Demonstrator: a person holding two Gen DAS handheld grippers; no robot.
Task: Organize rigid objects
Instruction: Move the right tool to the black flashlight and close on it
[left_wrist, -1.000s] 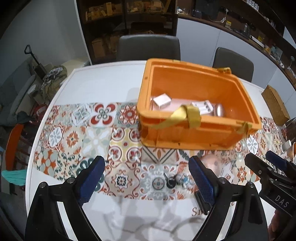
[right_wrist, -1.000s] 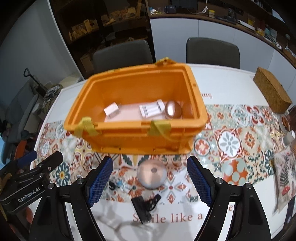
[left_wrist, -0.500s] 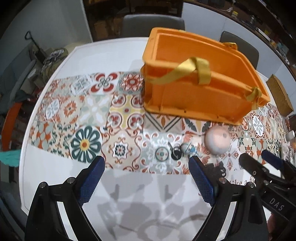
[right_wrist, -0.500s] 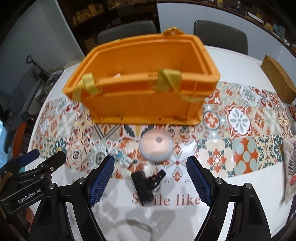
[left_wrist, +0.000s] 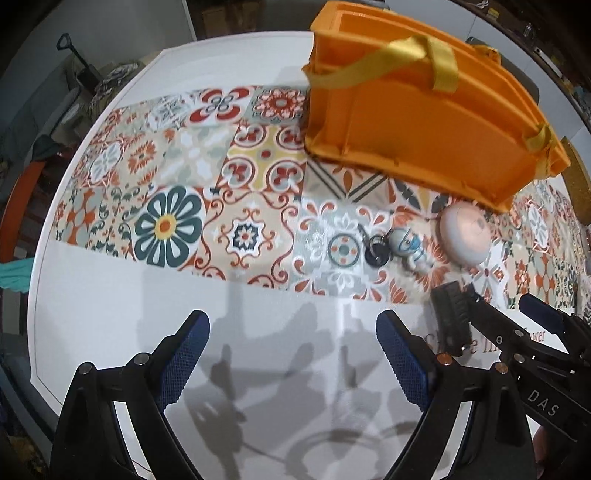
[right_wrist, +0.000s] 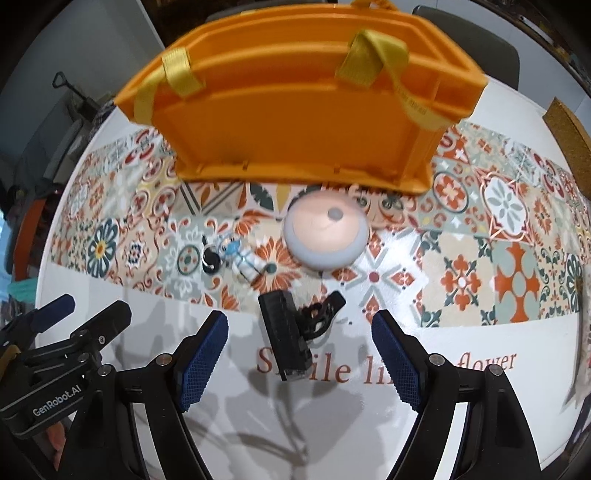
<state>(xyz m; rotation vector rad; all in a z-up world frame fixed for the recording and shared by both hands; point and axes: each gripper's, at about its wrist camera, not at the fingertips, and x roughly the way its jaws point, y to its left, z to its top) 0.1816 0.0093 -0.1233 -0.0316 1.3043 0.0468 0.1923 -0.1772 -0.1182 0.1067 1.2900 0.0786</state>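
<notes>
An orange crate (left_wrist: 424, 122) (right_wrist: 295, 110) with yellow straps stands on the tiled runner, and only its outer wall shows. In front of it lie a round pinkish dome (right_wrist: 327, 232) (left_wrist: 465, 236), a small astronaut keychain (right_wrist: 243, 258) (left_wrist: 410, 247) and a black clip (right_wrist: 284, 336) (left_wrist: 450, 317). My right gripper (right_wrist: 299, 354) points steeply down over the black clip. Its jaws are closing, the clip lies between them, and the pads stay clear of it. My left gripper (left_wrist: 291, 354) hangs open over bare white tabletop, left of the keychain.
The round white table (left_wrist: 110, 295) carries a patterned runner (right_wrist: 517, 240) across its middle. A woven box (right_wrist: 569, 122) sits at the far right. Chairs (right_wrist: 476, 40) stand behind the crate. The table's near edge curves close under both grippers.
Both grippers have sunk toward the table and tipped further down. The crate's inside has dropped out of sight, and the small objects loom larger. The right jaws have narrowed slightly.
</notes>
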